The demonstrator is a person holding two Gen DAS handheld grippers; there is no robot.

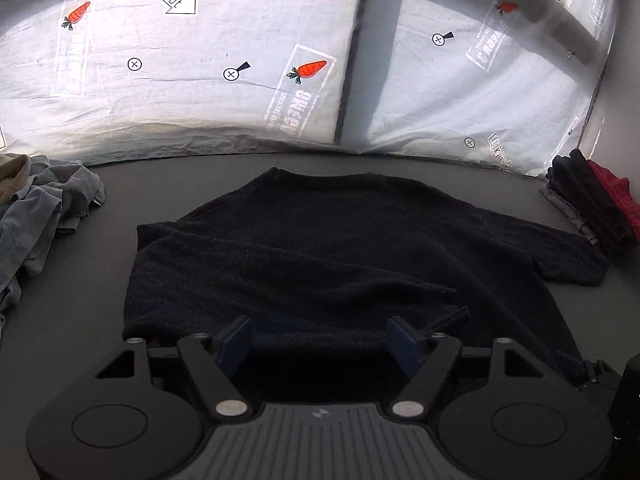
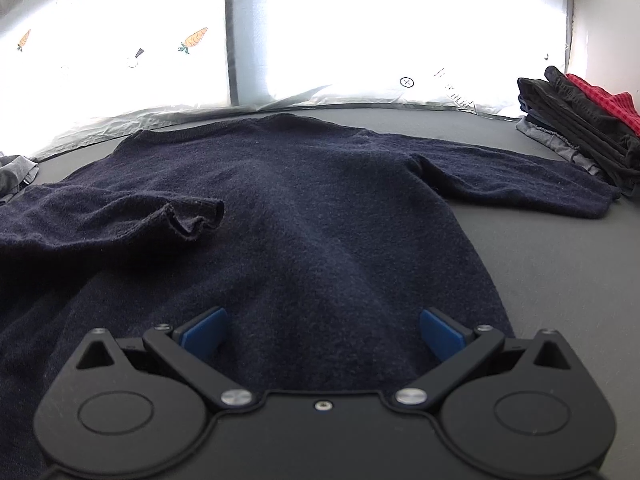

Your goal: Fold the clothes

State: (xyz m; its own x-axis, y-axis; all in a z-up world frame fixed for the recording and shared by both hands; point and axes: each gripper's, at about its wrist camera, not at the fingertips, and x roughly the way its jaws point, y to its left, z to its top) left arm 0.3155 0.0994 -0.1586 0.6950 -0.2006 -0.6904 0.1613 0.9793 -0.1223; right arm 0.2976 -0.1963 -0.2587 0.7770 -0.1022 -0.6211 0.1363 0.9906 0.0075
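The dark sweater (image 2: 304, 208) lies spread on the grey table (image 2: 560, 248), neckline at the far side, left sleeve folded over the body. The right gripper (image 2: 322, 330) stands wide open at the near hem, holding nothing. The left gripper (image 1: 320, 336) is likewise wide open over the hem's left portion, empty. A folded stack (image 2: 580, 128) sits at far right; a loose grey pile (image 1: 40, 208) at left.

I am seeing a dark navy sweater (image 2: 304, 208) lying flat on the counter, one sleeve folded inward, the other stretching out.
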